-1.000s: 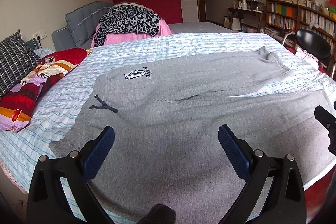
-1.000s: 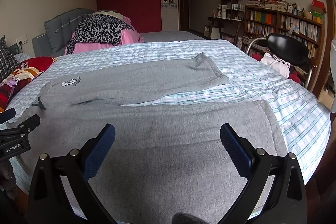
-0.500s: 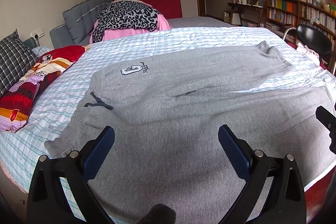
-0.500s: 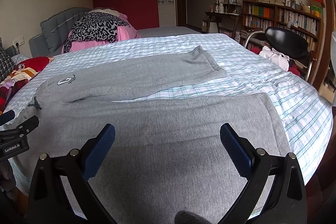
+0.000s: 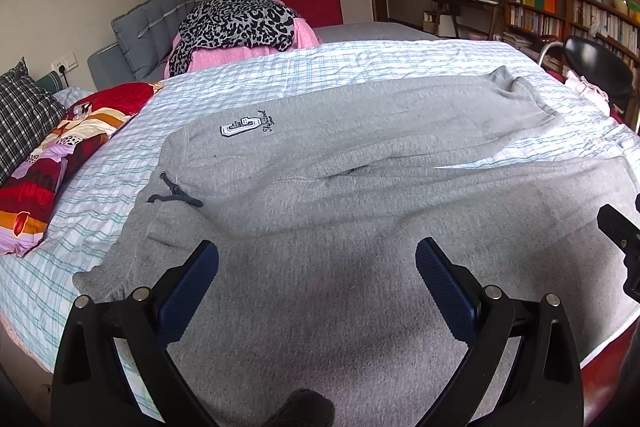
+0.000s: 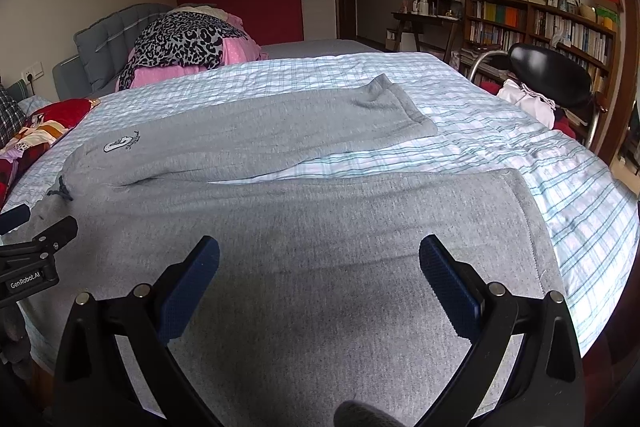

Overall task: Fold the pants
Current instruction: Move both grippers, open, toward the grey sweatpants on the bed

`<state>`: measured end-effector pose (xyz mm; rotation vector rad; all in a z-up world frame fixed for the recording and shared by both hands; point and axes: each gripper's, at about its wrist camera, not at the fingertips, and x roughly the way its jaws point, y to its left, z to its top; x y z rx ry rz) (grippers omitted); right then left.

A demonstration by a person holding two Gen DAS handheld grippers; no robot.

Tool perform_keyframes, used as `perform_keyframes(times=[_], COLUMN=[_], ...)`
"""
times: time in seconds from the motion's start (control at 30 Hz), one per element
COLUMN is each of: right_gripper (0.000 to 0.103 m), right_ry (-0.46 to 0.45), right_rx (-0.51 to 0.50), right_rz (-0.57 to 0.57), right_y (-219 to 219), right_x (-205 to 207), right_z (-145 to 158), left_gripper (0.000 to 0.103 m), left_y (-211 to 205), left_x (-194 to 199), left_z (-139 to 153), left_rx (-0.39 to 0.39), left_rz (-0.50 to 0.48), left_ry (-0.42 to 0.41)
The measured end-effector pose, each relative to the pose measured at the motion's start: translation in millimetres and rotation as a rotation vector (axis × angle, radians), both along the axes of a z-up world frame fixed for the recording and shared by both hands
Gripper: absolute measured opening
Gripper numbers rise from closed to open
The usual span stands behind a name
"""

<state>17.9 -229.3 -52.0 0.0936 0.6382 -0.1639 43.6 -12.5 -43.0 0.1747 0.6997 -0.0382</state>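
In the left wrist view the left gripper (image 5: 316, 267) is hovering with jaws spread wide and holding nothing over the gray pants (image 5: 360, 155) lying flat on the checked bed (image 5: 280, 67), while in the right wrist view the right gripper (image 6: 318, 265) is likewise gaping empty above the near leg of the pants (image 6: 320, 227).

Left tongs (image 5: 317, 281) spread wide at the bottom of the frame, blue pads (image 5: 188, 291) well apart, gripping nothing. Right tongs (image 6: 319, 279) likewise agape, low in frame, pads (image 6: 448, 291) apart, nothing between them.
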Motion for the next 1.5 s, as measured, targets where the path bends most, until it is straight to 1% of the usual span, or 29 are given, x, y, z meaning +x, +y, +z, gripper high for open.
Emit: perform_keyframes(times=[0.23,0.33,0.63,0.77,0.93,0.97,1.03,1.1,1.17,1.23,1.37,1.43,1.5], right_gripper=[0.101,0.101,0.101,0.101,0.101,0.101,0.101,0.101,0.101,0.101,0.101,0.101,0.101], right_ry=[0.021,0.027,0.055,0.052,0.045,0.046,0.056,0.066,0.067,0.065,0.066,0.065,0.081], right_rx=[0.005,-0.007,0.012,0.0,-0.037,-0.029,0.023,0.088,0.114,0.106,0.038,0.011,0.014], right_rz=[-0.004,-0.013,-0.023,-0.028,-0.037,-0.039,-0.03,-0.017,-0.017,-0.013,-0.019,-0.03,-0.043], right_y=[-3,-4,-10,-12,-20,-23,-32,-43,-50,-55,-62,-70,-84], right_x=[5,9,16,19,23,25,29,34,39,45,61,73,87], right_z=[-6,-8,-15,-18,-15,-14,-13,-11,-9,-6,2,6,10], left_gripper=[0.098,0.098,0.098,0.098,0.098,0.098,0.098,0.098,0.098,0.098,0.098,0.098,0.098], left_y=[-1,-3,-7,-8,-10,-9,-10,-9,-9,-10,-13,-15,-14], left_x=[10,15,26,32,38,40,43,48,55,62,76,85,95], left_z=[-3,-4,-10,-11,-6,-5,-2,0,2,3,6,11,17], left_rx=[0.022,0.027,0.026,0.015,0.031,0.031,0.03,0.017,0.001,-0.015,-0.022,-0.02,-0.012], left_rz=[0.007,0.006,-0.003,-0.01,-0.019,-0.02,-0.024,-0.032,-0.042,-0.051,-0.072,-0.074,-0.069], left_ry=[0.002,0.004,0.027,0.043,0.037,0.035,0.036,0.049,0.069,0.091,0.121,0.124,0.116])
